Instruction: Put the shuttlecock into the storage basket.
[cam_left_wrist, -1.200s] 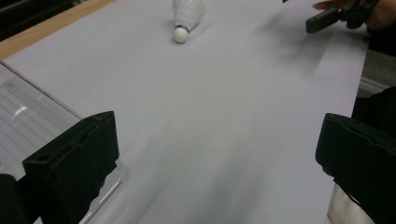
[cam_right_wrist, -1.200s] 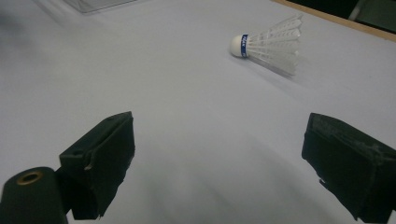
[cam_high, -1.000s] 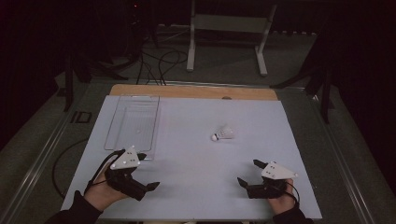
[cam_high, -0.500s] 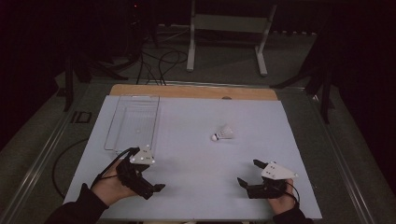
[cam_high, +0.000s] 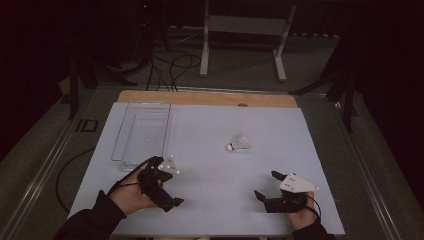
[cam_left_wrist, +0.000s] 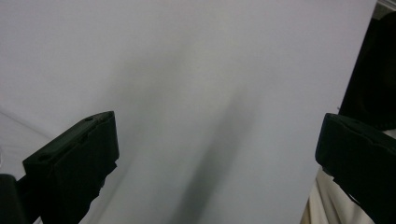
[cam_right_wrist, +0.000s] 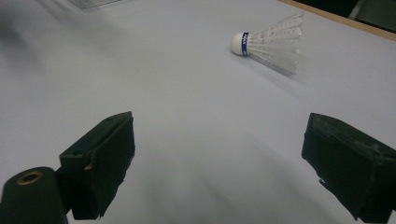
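Shuttlecock (cam_high: 239, 143) lying on its side mid-worktop (cam_high: 210, 200), right of the clear tray (cam_high: 142, 131), well apart from both tools. Right hand-held gripper (cam_high: 265, 186) spread wide, empty, aimed toward it; left hand-held gripper (cam_high: 167, 187) likewise wide, empty. Likely featherlight, skirt fragile and easily crushed; best pinched gently at the firm cork nose (cam_right_wrist: 237, 43).

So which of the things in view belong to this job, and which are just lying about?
In the job:
shuttlecock, lying on its side on the white table
clear tray, empty
left gripper and right gripper, both open, holding nothing

Lying about:
metal stand and cables on the floor beyond
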